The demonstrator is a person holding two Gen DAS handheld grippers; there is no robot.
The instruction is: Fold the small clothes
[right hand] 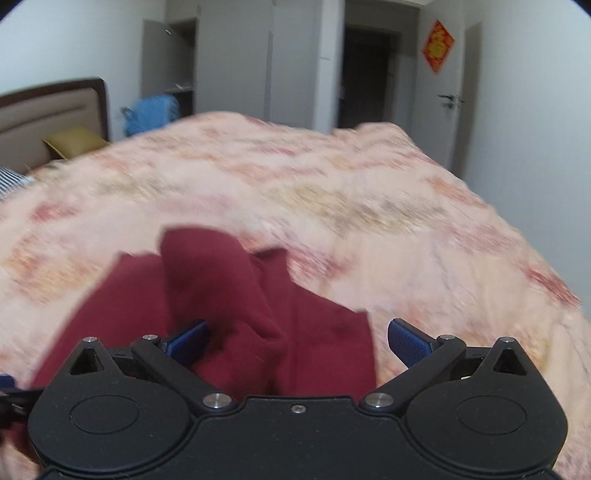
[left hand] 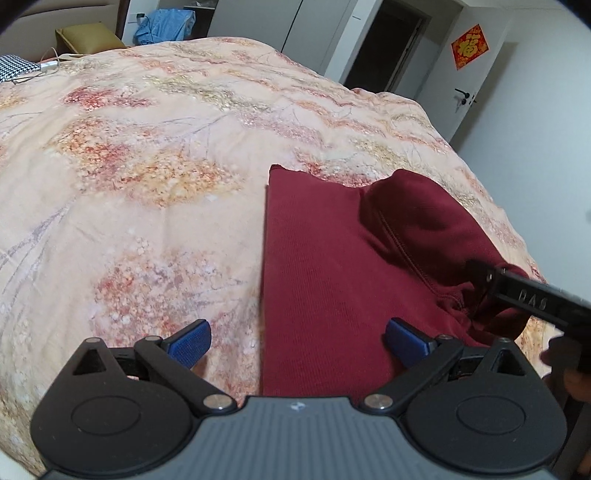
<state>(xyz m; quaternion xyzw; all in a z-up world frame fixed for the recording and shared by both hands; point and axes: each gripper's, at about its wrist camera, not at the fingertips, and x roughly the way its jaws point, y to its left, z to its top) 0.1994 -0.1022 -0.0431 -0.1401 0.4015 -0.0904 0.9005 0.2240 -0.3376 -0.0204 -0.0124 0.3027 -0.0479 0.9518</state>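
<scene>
A dark red garment (left hand: 325,266) lies on the floral bedspread (left hand: 147,155), its left part flat, its right part bunched up. My left gripper (left hand: 297,341) is open just above the garment's near left edge. In the left wrist view the right gripper's black finger (left hand: 524,295) reaches into the bunched right edge of the cloth. In the right wrist view the garment (right hand: 229,295) rises in a fold between the jaws of my right gripper (right hand: 297,341), which is open; the view is motion-blurred.
The bed fills both views. A headboard (right hand: 48,110), an olive pillow (left hand: 88,38) and a blue cloth (left hand: 166,24) are at the far end. A door with a red decoration (left hand: 469,46) and a dark doorway (left hand: 384,48) stand beyond the bed.
</scene>
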